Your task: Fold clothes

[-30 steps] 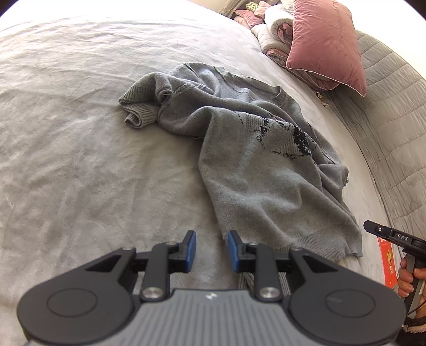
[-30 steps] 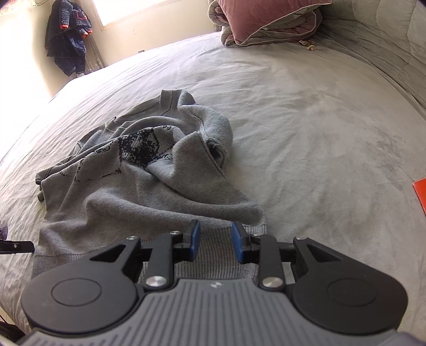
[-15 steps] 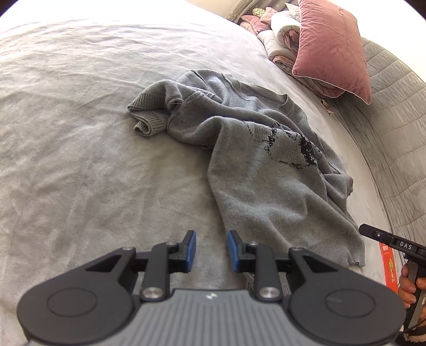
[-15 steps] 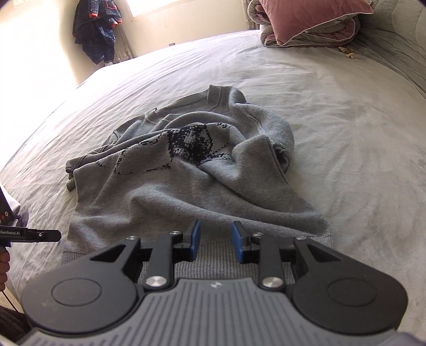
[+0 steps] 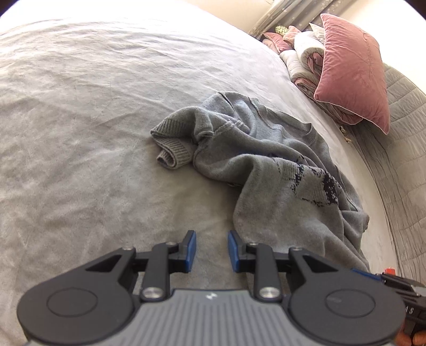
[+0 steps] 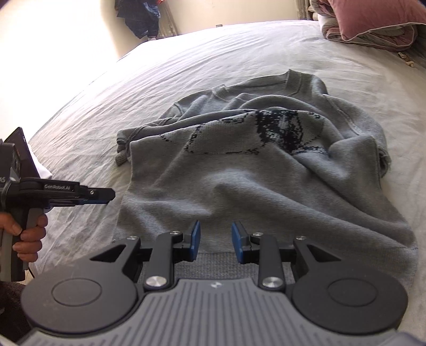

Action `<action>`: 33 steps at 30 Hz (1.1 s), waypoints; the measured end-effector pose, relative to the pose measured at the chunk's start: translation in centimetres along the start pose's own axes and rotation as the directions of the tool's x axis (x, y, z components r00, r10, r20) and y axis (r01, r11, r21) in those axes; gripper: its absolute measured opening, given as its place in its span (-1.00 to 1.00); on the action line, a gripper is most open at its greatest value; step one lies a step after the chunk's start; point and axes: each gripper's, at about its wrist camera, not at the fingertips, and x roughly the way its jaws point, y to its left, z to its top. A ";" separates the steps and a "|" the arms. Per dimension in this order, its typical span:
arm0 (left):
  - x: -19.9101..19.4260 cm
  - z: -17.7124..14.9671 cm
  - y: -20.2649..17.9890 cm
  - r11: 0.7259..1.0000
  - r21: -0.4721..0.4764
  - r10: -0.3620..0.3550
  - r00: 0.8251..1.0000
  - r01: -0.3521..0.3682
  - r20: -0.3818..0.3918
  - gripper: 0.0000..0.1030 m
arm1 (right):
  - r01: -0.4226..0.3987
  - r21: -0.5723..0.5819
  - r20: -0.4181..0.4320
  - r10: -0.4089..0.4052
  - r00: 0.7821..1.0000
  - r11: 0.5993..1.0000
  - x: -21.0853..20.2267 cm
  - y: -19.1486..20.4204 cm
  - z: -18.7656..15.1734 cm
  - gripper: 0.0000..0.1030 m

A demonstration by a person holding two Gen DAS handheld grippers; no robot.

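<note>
- A grey sweater (image 6: 266, 173) lies crumpled on the bed (image 6: 133, 87), its dark knitted pattern facing up and its ribbed hem on the side nearest both grippers.
- The right gripper (image 6: 215, 241) hangs just above the sweater's hem, jaws parted a little, with nothing between the blue pads.
- The left gripper (image 5: 211, 251) hovers over bare bed cover just beside the sweater's hem corner, jaws likewise parted a little and empty.
- In the right wrist view, the left gripper (image 6: 106, 197) shows side-on just off the sweater's left edge, held by a hand (image 6: 28, 234).
- A pink pillow (image 5: 354, 69) leans on folded bedding (image 5: 306, 61) well beyond the sweater's collar.
- Dark clothes (image 6: 142, 16) hang at the wall, far from the sweater.
</note>
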 end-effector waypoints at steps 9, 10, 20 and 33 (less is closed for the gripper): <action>1.6 2.3 0.8 0.994 -0.105 0.002 0.999 0.003 0.051 -0.49 | -0.112 -0.073 -0.058 0.108 0.992 0.991 3.1 5.2 0.5 -0.41; 1.8 2.5 0.8 0.993 -0.119 -0.001 0.999 0.008 0.055 -0.49 | -0.128 -0.082 -0.065 0.123 0.990 0.988 3.5 5.9 0.5 -0.41; 4.3 4.1 0.7 0.966 -0.253 -0.036 0.995 0.058 0.090 -0.49 | -0.211 -0.162 -0.163 0.184 0.969 0.964 7.5 10.4 -0.5 -0.43; 5.1 5.5 -0.6 0.957 -0.280 -0.039 0.989 0.077 0.140 -0.50 | -0.164 0.072 -0.047 0.168 0.985 0.984 5.8 3.7 1.9 -1.00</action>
